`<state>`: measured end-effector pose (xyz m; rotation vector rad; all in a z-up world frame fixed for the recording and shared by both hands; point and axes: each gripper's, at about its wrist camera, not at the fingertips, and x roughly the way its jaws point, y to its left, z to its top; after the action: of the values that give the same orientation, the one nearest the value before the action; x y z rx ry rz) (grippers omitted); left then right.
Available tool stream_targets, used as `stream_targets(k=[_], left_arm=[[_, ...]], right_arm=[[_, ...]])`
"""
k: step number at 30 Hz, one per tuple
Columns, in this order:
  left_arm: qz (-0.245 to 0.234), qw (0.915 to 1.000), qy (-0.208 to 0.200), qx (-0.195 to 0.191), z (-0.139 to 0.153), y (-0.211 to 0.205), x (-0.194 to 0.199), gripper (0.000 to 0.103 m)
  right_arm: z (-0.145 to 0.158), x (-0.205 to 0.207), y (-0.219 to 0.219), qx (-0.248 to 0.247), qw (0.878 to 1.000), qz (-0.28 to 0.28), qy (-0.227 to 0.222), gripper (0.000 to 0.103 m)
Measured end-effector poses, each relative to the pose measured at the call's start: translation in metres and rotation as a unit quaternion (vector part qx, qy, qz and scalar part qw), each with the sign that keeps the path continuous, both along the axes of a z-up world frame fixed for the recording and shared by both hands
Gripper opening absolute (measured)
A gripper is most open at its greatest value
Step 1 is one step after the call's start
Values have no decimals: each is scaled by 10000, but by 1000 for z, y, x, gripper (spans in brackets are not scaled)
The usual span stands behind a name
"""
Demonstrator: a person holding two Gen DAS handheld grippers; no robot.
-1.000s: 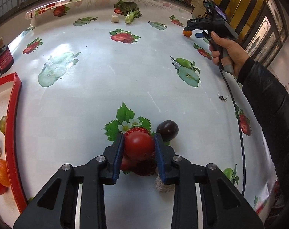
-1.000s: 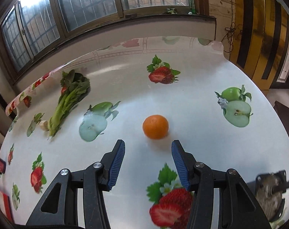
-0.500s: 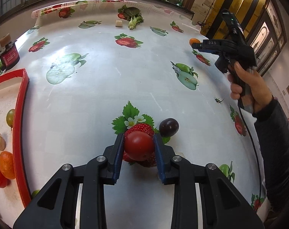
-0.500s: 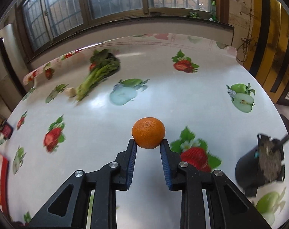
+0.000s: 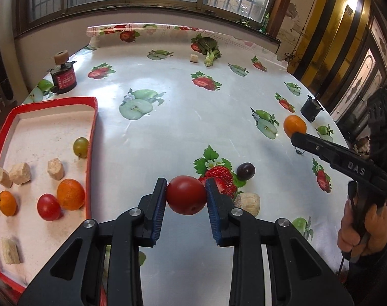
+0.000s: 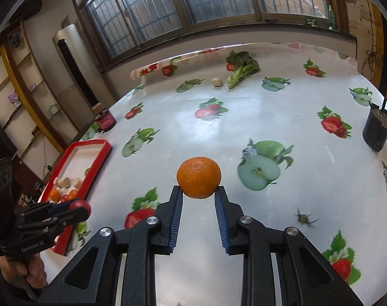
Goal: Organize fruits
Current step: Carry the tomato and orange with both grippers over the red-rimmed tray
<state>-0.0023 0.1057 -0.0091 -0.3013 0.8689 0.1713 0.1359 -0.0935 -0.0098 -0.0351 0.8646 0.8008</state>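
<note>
My left gripper point(image 5: 186, 199) is shut on a red tomato point(image 5: 186, 198) and holds it above the table, just right of the red tray point(image 5: 92, 137). The tray holds oranges point(image 5: 70, 198), a tomato point(image 5: 48, 207), a green grape point(image 5: 80, 146) and several beige chunks. My right gripper point(image 6: 198, 191) is shut on an orange point(image 6: 199, 177) and holds it above the table; it also shows in the left wrist view point(image 5: 295, 127). A dark plum point(image 5: 245, 171) lies on the table beside a beige chunk point(image 5: 247, 200).
A leafy green vegetable point(image 6: 241, 70) and a beige cube point(image 6: 217, 81) lie at the far side. A black pot point(image 6: 378, 130) stands at the right edge, a red-labelled jar point(image 5: 63, 75) at the far left. An insect point(image 6: 304, 218) sits on the printed tablecloth.
My left gripper has lifted the tomato off the table and swung left toward the tray. My right gripper has shut on the orange, lifted it and carried it toward the tray.
</note>
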Motion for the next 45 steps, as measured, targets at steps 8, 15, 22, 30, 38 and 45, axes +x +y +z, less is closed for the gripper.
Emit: stream_targets(k=[8,15,22,30,38,45], left_arm=[[342,9993,-129,28,6,14,-31,28],[575,9982,-151,94,7,27,-54,28],[861,9959,-151,215,8,41,-75,28],[1140,9930,-125,283,6,58,-95,28],[1381,9896,-163,361,8,74,-110,28],[1535,9875,-143,324,5,86,-121,28]], right_arm=[[19,-72,17,160,9988,389,-248,27],[13,-106,37,110,9972,695,-249,27],[4,-122,51,26,9961,853,-231,27],[2,-140,69,41,9934,1127,-209,27],[3,-156,88,47,9898,1403,-223,27],[6,-167,106,50,9866,1609,-268,27]])
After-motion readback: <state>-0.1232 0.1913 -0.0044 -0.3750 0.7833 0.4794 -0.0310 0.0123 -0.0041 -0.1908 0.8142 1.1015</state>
